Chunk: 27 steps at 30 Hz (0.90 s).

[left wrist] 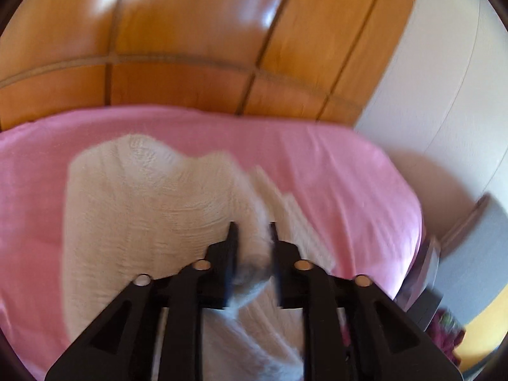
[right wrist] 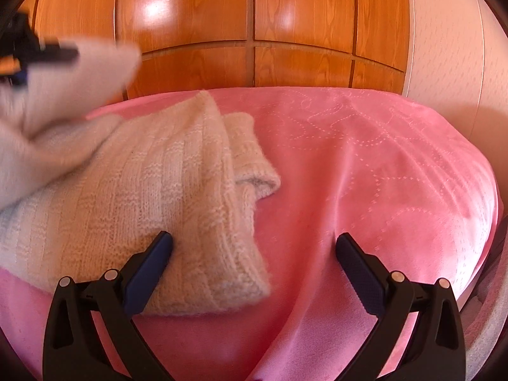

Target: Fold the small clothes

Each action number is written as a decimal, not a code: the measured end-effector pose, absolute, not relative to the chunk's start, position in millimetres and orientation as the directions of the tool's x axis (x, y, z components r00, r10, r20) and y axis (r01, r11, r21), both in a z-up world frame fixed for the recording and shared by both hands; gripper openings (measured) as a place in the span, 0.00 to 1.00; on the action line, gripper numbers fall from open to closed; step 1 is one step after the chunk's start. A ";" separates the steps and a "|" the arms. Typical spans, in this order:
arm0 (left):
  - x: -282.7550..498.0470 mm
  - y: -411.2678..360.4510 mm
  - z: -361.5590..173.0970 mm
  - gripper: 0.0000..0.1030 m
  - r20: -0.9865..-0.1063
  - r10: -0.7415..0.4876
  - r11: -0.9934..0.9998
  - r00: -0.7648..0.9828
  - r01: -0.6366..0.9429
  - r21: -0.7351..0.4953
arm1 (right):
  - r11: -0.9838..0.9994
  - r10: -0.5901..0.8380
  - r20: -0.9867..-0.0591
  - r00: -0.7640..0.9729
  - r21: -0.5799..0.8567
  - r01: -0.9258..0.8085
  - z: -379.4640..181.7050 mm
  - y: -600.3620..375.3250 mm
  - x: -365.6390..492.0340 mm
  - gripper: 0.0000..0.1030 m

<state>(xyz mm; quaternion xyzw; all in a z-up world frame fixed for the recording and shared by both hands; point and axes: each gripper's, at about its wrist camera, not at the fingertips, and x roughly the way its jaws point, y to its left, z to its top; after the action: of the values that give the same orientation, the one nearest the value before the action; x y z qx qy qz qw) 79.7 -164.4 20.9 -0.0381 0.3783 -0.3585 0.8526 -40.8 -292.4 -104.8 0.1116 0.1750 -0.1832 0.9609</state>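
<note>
1. One knitted garment (right wrist: 152, 190), cream-white and ribbed, lies on one bed covered by a pink blanket (right wrist: 365, 174). No second piece of clothing shows in either view.
2. Two claws are present, one per hand. Behind the bed stands one wooden wardrobe (right wrist: 254, 16) with glossy panelled doors, and a pale wall (left wrist: 444, 79) runs to its right.
3. The left claw (left wrist: 252, 228) points forward over the bed with its fingers drawn narrow, pinching a fold of the garment between them. The cloth bunches up through the gap and trails down beneath the claw. The left wrist view is blurred, so the exact edge being held cannot be told.
4. In the right wrist view that same left claw (right wrist: 47, 52) appears high at the upper left, raised above the bed, with a flap of the garment hanging from it down to the part that lies flat.
5. The right claw (right wrist: 254, 241) sits low and near the blanket, its fingers spread wide and holding nothing. Its left finger (right wrist: 149, 266) rests over the garment's near corner; its right finger (right wrist: 362, 273) is over bare blanket.
6. A folded sleeve or cuff sticks out from the garment's right side onto the blanket.
</note>
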 end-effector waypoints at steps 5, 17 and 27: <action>62.1 -128.2 20.7 0.72 -0.462 -0.828 0.553 0.317 0.596 -0.583 | 0.910 -0.305 -0.379 0.874 0.155 0.384 -104.2 -295.6 -40.7 0.98; 59.8 -41.7 3.3 0.75 -0.529 -0.477 0.877 0.702 0.342 -0.338 | 0.902 -0.018 -0.321 0.947 0.404 0.154 -49.8 -311.4 -65.0 0.98; 25.3 -86.0 -55.4 0.77 -0.635 -0.414 0.836 0.653 0.548 0.019 | 0.766 0.435 -0.295 0.851 0.618 -0.177 -31.4 -283.5 -1.2 0.88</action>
<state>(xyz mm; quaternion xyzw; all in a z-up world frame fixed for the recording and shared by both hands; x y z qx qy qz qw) 25.3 -86.0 -55.4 0.1049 0.3207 -0.2662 0.9029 -1.2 -283.5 -31.4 0.2986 0.2159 0.1673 0.9145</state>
